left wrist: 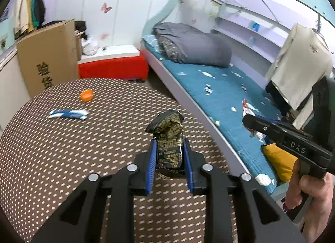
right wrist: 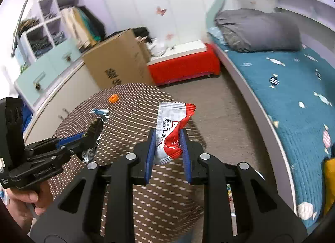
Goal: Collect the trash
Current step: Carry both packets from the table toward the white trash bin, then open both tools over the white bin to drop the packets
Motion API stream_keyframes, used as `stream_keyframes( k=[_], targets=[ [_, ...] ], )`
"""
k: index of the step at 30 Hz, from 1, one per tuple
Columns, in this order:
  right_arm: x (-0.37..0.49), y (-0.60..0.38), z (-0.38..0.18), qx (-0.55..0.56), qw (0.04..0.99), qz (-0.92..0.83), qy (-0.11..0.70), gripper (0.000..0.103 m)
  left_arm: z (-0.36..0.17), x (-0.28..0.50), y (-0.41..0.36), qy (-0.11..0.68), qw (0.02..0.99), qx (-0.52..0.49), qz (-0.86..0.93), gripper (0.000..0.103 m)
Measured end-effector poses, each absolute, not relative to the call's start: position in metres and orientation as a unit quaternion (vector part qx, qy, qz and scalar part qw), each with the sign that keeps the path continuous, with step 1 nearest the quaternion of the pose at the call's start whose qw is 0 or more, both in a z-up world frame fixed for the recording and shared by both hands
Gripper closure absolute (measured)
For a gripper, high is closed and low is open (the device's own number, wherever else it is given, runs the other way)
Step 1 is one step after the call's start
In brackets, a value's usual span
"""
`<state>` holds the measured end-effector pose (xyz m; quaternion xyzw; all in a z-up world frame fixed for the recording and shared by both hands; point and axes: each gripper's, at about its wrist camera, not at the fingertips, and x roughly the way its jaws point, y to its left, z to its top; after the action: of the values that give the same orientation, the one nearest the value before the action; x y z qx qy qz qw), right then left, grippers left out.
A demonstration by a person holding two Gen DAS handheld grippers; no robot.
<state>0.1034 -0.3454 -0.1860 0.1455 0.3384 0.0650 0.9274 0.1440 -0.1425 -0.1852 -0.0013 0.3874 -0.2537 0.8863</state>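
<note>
My left gripper (left wrist: 169, 148) is shut on a crumpled black and gold wrapper (left wrist: 167, 136) and holds it above the brown dotted table (left wrist: 62, 148). My right gripper (right wrist: 168, 140) is shut on a white and red snack wrapper (right wrist: 171, 127), held over the table's right edge. On the table lie a blue and white wrapper (left wrist: 68, 114) and an orange bottle cap (left wrist: 86, 95), both far left of the left gripper. The left gripper also shows in the right wrist view (right wrist: 92, 132), with its wrapper (right wrist: 94, 136), at the left.
A cardboard box (left wrist: 48, 54) and a red storage bench (left wrist: 113, 65) stand behind the table. A bed with a teal cover (left wrist: 219, 96) and a grey quilt (left wrist: 192, 44) runs along the right. Clothes (left wrist: 299, 65) hang at the far right. Cabinets (right wrist: 52, 65) line the left wall.
</note>
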Motion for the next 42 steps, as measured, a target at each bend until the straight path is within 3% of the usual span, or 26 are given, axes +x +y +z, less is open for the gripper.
stream_keyframes(
  k=[15,34,36,37,38,39,42],
  targets=[
    [0.051,-0.491,-0.237,0.248,0.902,-0.069,0.348,0.079,-0.186,0.135,-0.263,0.392,0.853,0.051,-0.34,0.079],
    [0.085,-0.548,-0.339,0.327,0.843,-0.094,0.416,0.078,-0.303,0.172,-0.398,0.526,0.76,0.14,-0.355,0.079],
    [0.089,-0.554,-0.351,0.342,0.835,-0.094,0.42,0.07,-0.314,0.176,-0.407,0.541,0.743,0.155,-0.362,0.072],
    [0.09,-0.556,-0.355,0.35,0.831,-0.096,0.422,0.042,-0.318,0.178,-0.413,0.547,0.738,0.168,-0.359,0.062],
    [0.09,-0.56,-0.361,0.361,0.825,-0.101,0.423,0.028,-0.32,0.179,-0.412,0.548,0.738,0.175,-0.353,0.03],
    [0.088,-0.562,-0.364,0.366,0.823,-0.105,0.422,0.028,-0.318,0.18,-0.413,0.541,0.747,0.18,-0.342,0.009],
    [0.079,-0.565,-0.368,0.383,0.815,-0.112,0.419,0.018,-0.303,0.18,-0.405,0.515,0.767,0.163,-0.348,0.008]
  ],
)
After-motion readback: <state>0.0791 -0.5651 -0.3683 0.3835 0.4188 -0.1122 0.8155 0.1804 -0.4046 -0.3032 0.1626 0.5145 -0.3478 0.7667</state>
